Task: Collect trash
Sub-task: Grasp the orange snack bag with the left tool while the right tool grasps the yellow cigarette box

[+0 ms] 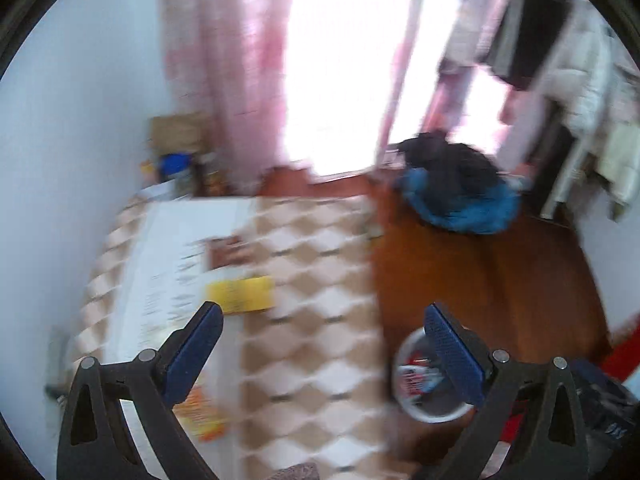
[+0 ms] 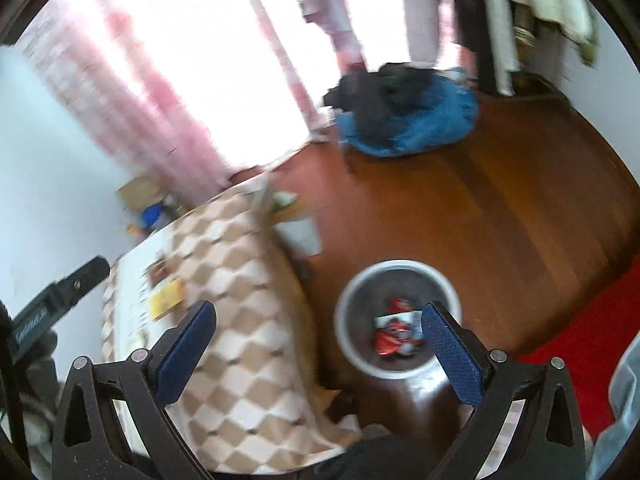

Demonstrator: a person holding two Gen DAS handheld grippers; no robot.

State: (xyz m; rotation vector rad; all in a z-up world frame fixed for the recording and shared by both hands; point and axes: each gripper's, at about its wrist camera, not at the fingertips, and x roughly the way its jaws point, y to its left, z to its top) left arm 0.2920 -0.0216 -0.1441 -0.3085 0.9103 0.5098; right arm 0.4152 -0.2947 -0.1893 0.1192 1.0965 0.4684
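A white round trash bin (image 2: 400, 370) stands on the wooden floor beside the table; red and white wrappers (image 2: 396, 332) lie inside it. It also shows in the left wrist view (image 1: 416, 410), partly behind a finger. A yellow packet (image 1: 240, 294) lies on the checkered tablecloth (image 1: 312, 280), next to a white printed sheet (image 1: 176, 264); the packet shows small in the right wrist view (image 2: 166, 302). My left gripper (image 1: 324, 316) is open and empty above the table. My right gripper (image 2: 318, 314) is open and empty above the table edge and bin. Both views are blurred.
A blue and black pile of clothes (image 2: 404, 120) lies on the floor by the bright window with pink curtains (image 1: 224, 60). Boxes and a blue item (image 1: 176, 160) sit in the corner behind the table. A red rug (image 2: 580, 360) lies at right. An orange packet (image 1: 204, 416) lies near my left finger.
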